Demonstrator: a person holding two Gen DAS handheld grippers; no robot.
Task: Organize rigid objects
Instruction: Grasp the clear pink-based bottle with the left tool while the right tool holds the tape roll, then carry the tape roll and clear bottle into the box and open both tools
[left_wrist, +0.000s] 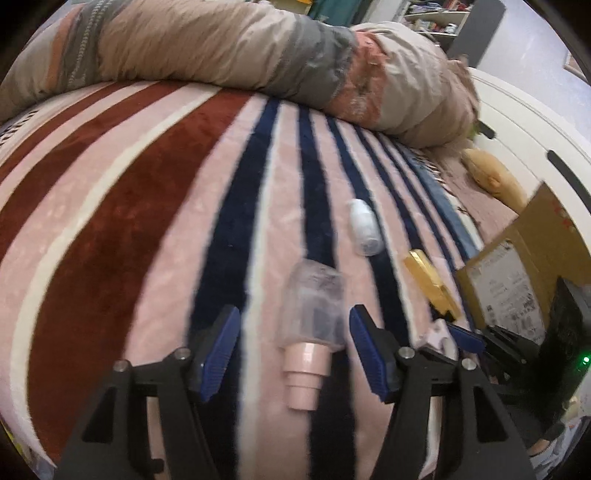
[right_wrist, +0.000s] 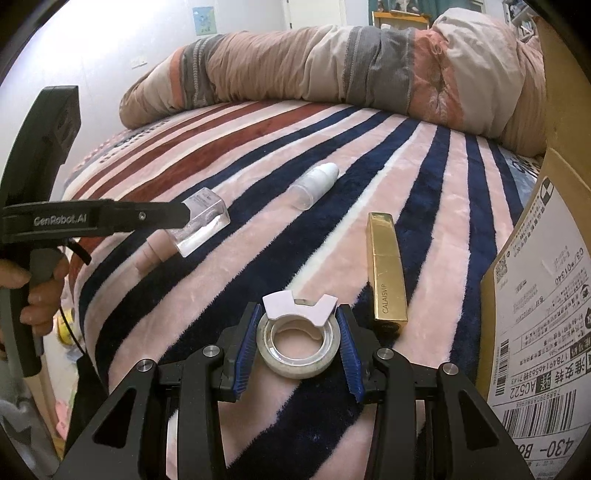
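On the striped blanket (left_wrist: 147, 229) lies a clear square bottle with a pink cap (left_wrist: 312, 314). My left gripper (left_wrist: 293, 350) is open, its blue pads either side of the bottle, not touching. The bottle also shows in the right wrist view (right_wrist: 201, 225). My right gripper (right_wrist: 299, 345) is shut on a roll of clear tape with a pale pink cutter (right_wrist: 299, 343). A small white-capped clear bottle (right_wrist: 316, 184) and a gold tube (right_wrist: 386, 269) lie further out; both show in the left wrist view, the bottle (left_wrist: 364, 227) and the tube (left_wrist: 432, 284).
A cardboard box with a shipping label (right_wrist: 546, 295) stands at the right, also in the left wrist view (left_wrist: 517, 273). A rolled quilt (right_wrist: 332, 66) lies across the back of the bed. A yellow plush (left_wrist: 491, 177) lies by the white bed frame.
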